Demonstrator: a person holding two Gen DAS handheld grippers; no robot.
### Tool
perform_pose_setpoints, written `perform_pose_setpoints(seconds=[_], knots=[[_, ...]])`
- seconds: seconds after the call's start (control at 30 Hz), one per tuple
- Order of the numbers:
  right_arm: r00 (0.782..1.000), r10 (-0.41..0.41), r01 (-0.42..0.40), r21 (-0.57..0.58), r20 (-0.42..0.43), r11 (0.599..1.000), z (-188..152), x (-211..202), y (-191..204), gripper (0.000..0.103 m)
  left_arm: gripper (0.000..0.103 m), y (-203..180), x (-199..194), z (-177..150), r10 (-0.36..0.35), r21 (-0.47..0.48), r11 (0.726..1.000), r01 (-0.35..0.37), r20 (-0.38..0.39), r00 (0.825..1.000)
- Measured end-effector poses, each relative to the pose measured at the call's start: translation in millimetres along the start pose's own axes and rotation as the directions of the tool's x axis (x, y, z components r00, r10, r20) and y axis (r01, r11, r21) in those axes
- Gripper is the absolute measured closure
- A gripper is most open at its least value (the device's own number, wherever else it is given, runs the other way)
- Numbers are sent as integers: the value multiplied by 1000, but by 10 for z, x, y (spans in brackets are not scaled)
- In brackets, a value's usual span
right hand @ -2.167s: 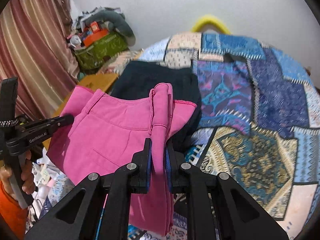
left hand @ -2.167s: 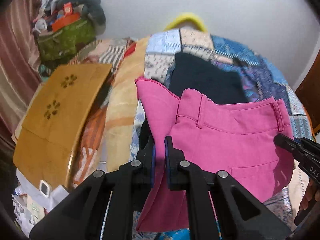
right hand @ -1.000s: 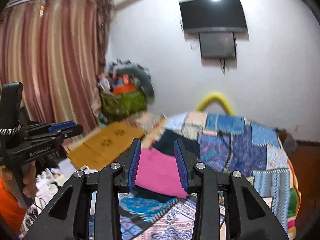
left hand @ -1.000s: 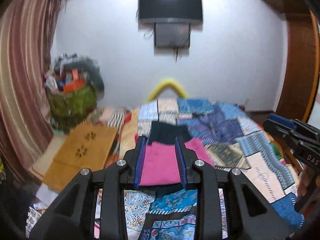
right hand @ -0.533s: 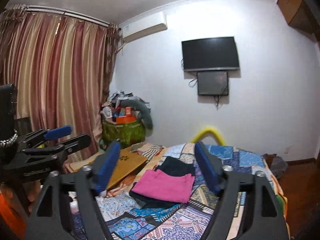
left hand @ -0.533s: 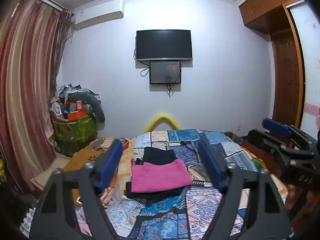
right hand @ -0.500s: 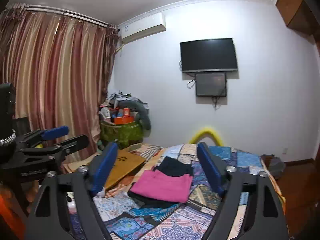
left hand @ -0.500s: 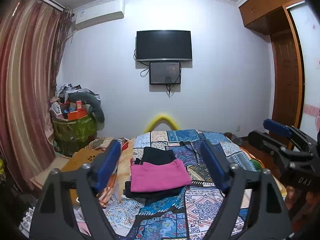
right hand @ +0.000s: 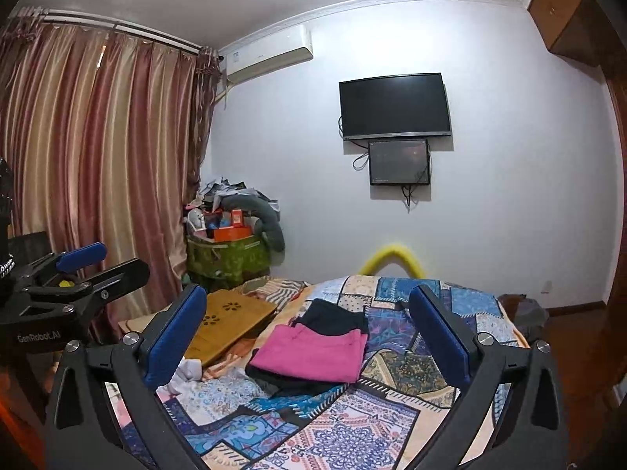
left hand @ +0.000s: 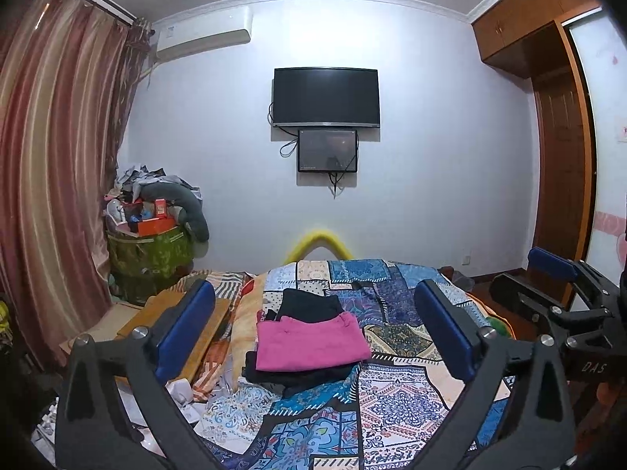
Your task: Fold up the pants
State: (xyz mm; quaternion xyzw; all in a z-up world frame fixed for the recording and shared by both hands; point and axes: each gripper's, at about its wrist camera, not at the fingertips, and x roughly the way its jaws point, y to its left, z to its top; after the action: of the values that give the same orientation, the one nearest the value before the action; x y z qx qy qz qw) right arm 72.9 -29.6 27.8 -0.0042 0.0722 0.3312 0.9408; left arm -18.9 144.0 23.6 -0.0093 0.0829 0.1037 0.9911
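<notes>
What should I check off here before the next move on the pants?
1. Left gripper open, holding nothing: ok.
2. Right gripper open, holding nothing: ok.
3. Pink pants folded into a flat rectangle: ok.
4. Pink pants resting on the dark folded garment, on the patchwork bedspread: ok.
5. Both grippers apart from the stack: ok.
6. Underside layers of the fold even: cannot tell.

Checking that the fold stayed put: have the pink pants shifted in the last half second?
No. The pink pants lie on the same dark clothes, same quilt patches around them.
</notes>
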Motion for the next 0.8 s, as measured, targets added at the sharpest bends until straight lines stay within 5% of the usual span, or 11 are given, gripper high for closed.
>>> perform_pose_setpoints(seconds=[0.8], knots=[[999,-19,20,7,-36,1000,-35,-36,13,0,0,58,147,-159,2,-18,1000,-3,-47,999]])
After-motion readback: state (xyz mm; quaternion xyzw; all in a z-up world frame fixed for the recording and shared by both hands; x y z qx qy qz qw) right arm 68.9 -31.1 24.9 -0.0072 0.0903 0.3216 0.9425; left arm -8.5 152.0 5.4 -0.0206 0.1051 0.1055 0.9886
